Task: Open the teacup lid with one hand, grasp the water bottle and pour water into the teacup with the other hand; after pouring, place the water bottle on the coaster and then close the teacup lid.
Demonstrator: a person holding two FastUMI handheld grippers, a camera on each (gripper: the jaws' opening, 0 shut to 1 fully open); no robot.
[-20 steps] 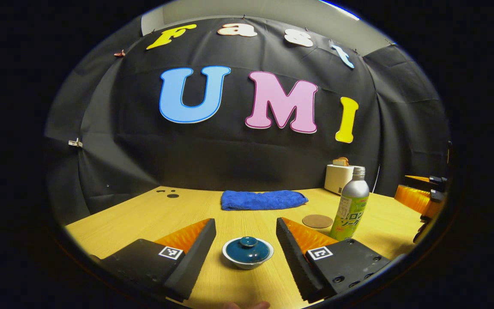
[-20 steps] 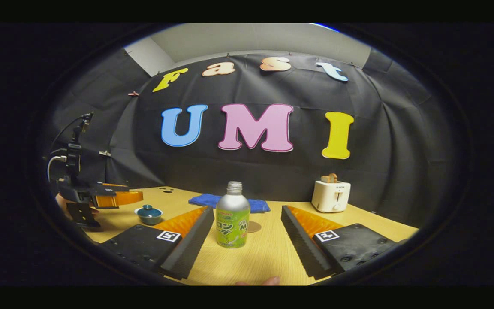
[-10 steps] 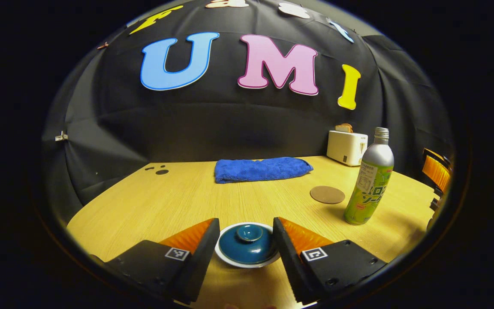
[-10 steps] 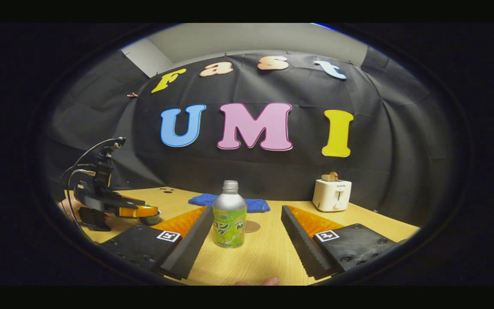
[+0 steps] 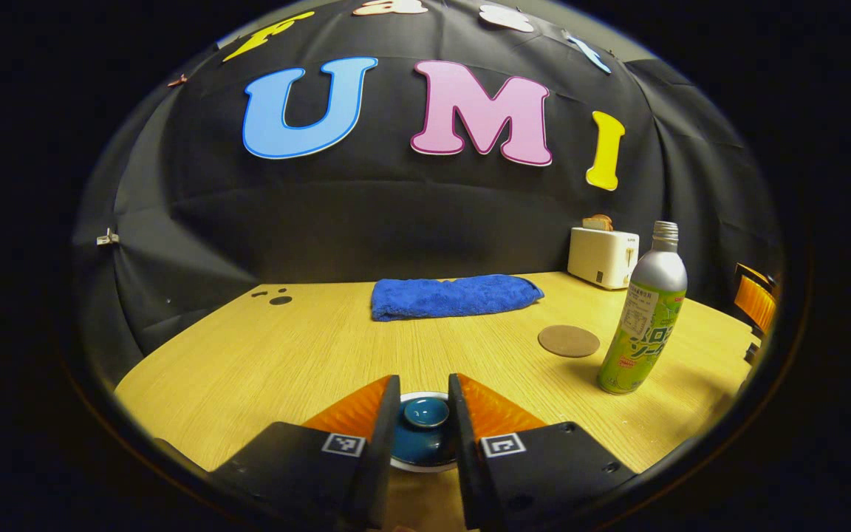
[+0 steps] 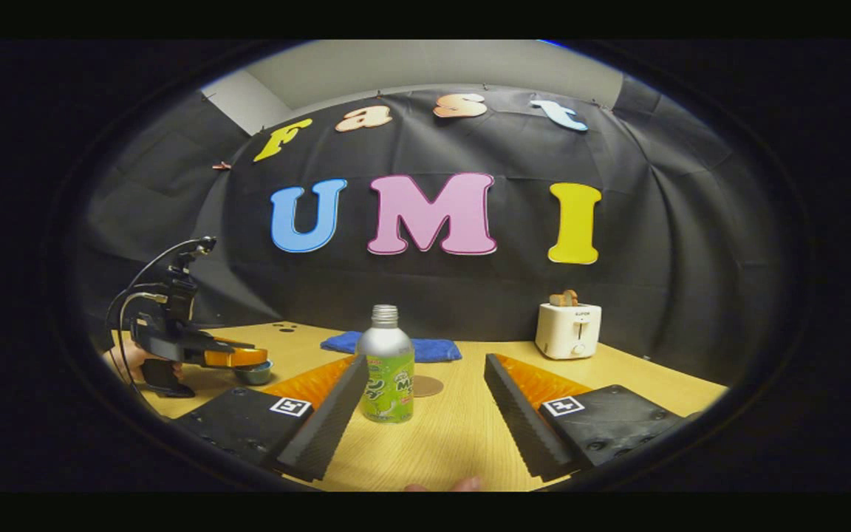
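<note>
Left gripper [image 5: 424,428], narrowed since a moment ago, now pinches the knob of the dark-blue ceramic teacup lid [image 5: 426,412] near the wooden table's [image 5: 307,355] front edge, ready for lifting.

Premises: a staged recording booth, not a lived-in home. Black cloth [image 5: 411,222] is clipped up as the wall behind a light wood table [image 5: 307,347], with a plain grey room wall [image 6: 425,70] visible above the cloth. Household props stand on the table: a white toaster [image 5: 603,255] at the cloth, a folded blue towel [image 5: 455,295] to the toaster's left, a round coaster [image 5: 568,341] nearer than the toaster.
</note>
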